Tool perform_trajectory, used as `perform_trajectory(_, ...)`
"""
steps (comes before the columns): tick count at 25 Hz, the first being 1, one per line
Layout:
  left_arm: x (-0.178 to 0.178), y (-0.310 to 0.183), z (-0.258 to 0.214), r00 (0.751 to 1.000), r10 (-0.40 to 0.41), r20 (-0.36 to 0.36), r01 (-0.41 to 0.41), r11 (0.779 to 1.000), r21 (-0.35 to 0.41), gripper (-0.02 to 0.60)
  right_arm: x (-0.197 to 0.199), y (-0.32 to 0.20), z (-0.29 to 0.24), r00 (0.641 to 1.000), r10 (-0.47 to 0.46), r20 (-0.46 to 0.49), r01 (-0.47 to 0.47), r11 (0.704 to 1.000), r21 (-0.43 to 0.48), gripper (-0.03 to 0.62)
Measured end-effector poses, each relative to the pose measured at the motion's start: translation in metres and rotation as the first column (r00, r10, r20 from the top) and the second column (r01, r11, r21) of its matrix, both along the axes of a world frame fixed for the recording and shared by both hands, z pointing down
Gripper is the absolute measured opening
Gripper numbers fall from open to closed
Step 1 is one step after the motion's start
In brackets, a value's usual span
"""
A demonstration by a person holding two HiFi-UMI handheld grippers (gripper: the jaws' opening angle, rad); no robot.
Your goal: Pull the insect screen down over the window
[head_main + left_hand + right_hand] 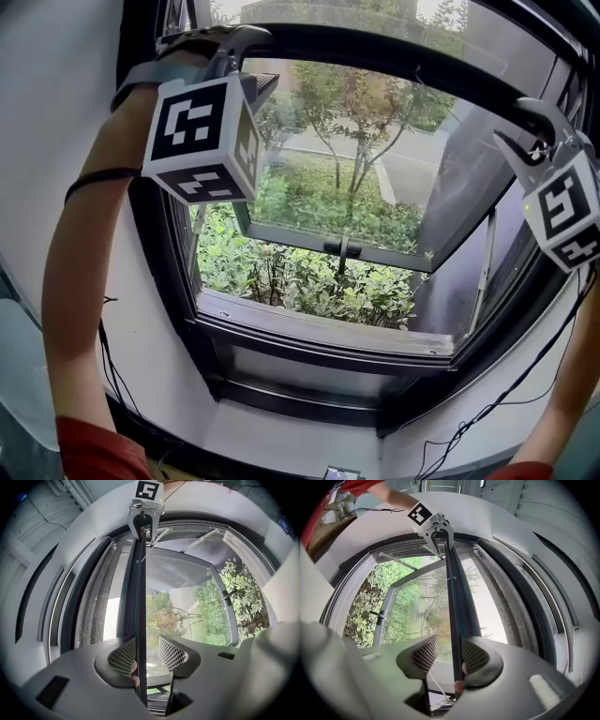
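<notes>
Open gap beneath screen bar (138,602), outward-tilted sash (291,234) beyond, sill (319,328) below, frame posts (152,253) either side

White walls (56,94) frame a dark window (159,253); daylight, shrubs (300,277), perhaps pavement (412,178) outside.

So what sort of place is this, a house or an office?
Seemingly a room indoors: a dark window frame set in a white wall, its sash swung open outward, shrubs and a path outside. House or office, I cannot tell.
</notes>
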State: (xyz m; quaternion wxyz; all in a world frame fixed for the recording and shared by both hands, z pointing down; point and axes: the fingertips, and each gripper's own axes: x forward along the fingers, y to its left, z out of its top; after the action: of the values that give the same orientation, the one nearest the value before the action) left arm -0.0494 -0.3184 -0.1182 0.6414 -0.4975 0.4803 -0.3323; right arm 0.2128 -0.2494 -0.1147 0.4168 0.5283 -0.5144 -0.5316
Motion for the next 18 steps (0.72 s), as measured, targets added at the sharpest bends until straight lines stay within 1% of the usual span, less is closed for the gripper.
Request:
perform_trajectory(4, -0.001, 0.001, 0.013, 1.0, -0.012, 0.008, 0.012, 1.0, 0.006, 0.16, -0.001, 0.0, 0.013, 1.0, 0.004, -0.026, -0.004, 1.0, 0.003, 0.16)
perform_trajectory(11, -0.003, 0.001, 0.035, 0.998, -0.053, 0.017, 0.053, 0.999, -0.007, 0.16, -0.002, 0.001, 0.034, 1.0, -0.016, -0.025, 0.015, 1.0, -0.014, 0.16)
perform_trajectory(13, -0.004, 0.001, 0.04, 0.996, -0.079, 0.03, 0.079, 0.997, 0.007, 0.164, -0.001, 0.002, 0.04, 0.999, -0.003, -0.033, 0.003, 1.0, -0.018, 0.161)
perform_trajectory(15, -0.004, 0.001, 0.043, 0.993, -0.11, 0.044, 0.109, 0.994, 0.028, 0.163, 0.0, 0.001, 0.047, 0.999, 0.005, -0.038, -0.006, 0.999, -0.031, 0.161)
perform_trajectory(16, -0.004, 0.002, 0.046, 0.992, -0.119, 0.048, 0.118, 0.993, 0.028, 0.163, 0.0, 0.001, 0.051, 0.999, 0.006, -0.038, -0.007, 0.999, -0.04, 0.167)
perform_trajectory(18, -0.003, 0.002, 0.052, 0.992, -0.112, 0.049, 0.112, 0.994, 0.017, 0.164, 0.003, 0.001, 0.058, 0.999, 0.007, -0.032, -0.009, 0.998, -0.057, 0.175)
